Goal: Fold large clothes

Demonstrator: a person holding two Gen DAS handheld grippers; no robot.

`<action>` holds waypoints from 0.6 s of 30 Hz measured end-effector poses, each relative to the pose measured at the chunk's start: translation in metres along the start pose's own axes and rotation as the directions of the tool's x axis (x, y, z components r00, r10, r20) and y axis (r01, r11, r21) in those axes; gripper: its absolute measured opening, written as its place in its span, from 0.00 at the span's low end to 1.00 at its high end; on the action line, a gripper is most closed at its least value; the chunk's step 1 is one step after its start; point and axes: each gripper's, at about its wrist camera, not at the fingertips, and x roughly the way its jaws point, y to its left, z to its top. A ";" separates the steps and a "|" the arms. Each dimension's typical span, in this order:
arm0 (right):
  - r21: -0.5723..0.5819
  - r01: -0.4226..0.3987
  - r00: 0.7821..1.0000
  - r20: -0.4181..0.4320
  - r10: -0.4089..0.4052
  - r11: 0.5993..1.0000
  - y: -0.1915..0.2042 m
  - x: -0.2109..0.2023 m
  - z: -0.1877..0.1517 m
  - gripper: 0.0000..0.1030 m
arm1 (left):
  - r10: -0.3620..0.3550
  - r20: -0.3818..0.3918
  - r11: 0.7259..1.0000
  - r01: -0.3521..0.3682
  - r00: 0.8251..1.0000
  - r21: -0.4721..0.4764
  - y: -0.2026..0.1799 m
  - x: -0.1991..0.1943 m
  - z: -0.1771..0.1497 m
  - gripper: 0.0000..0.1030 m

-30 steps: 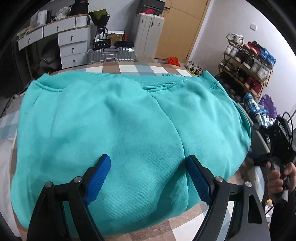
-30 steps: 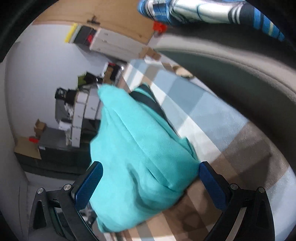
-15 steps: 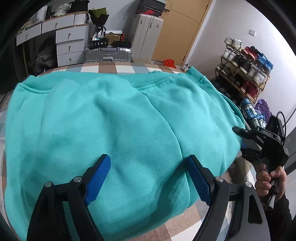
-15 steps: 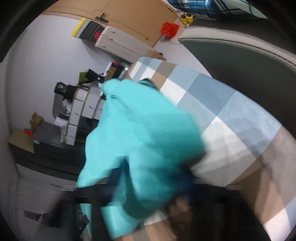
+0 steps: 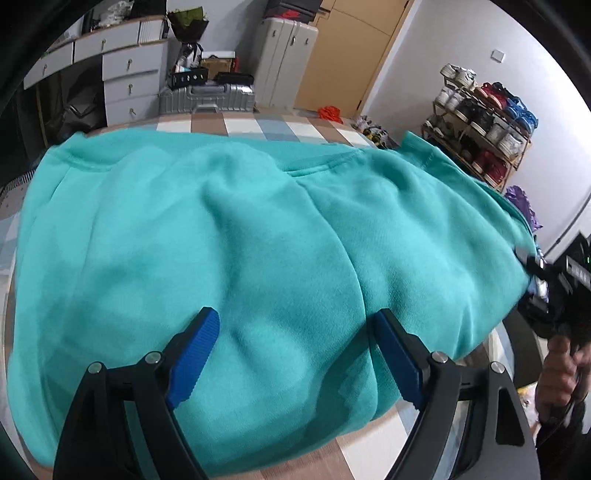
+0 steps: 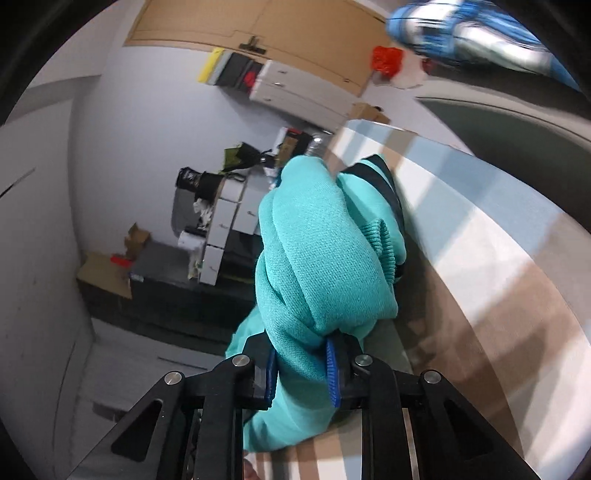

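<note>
Checkered bedding [image 5: 236, 127] carries our teal sweatshirt [image 5: 258, 240]; our left gripper [image 5: 295, 354] gapes wide over its near edge, while our right gripper [image 6: 301, 363], jaws closing, pinches bunched fabric.

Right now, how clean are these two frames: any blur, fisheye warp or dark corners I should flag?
Left wrist view: strong fisheye bulge across the teal sweatshirt, black vignette in the corners, right gripper smeared at the right edge. Right wrist view: horizon rolled steeply, blue-striped cloth at the top streaked by motion, bunched fabric near the fingers fairly sharp. Lighting even, no glare.
</note>
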 end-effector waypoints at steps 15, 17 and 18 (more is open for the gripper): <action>0.155 0.065 0.997 0.027 -0.070 0.986 0.020 -0.056 -0.027 0.23 | -0.044 -0.016 0.977 0.046 0.999 0.209 -0.088 -0.008 -0.023 0.80; 0.204 0.092 0.995 0.022 -0.098 0.975 0.019 -0.054 -0.027 0.29 | -0.108 -0.002 0.982 0.107 0.994 0.158 -0.085 -0.011 -0.016 0.80; 0.233 0.104 0.994 0.015 -0.111 0.967 0.022 -0.048 -0.025 0.33 | -0.135 -0.001 0.981 0.134 0.991 0.142 -0.084 -0.013 -0.014 0.80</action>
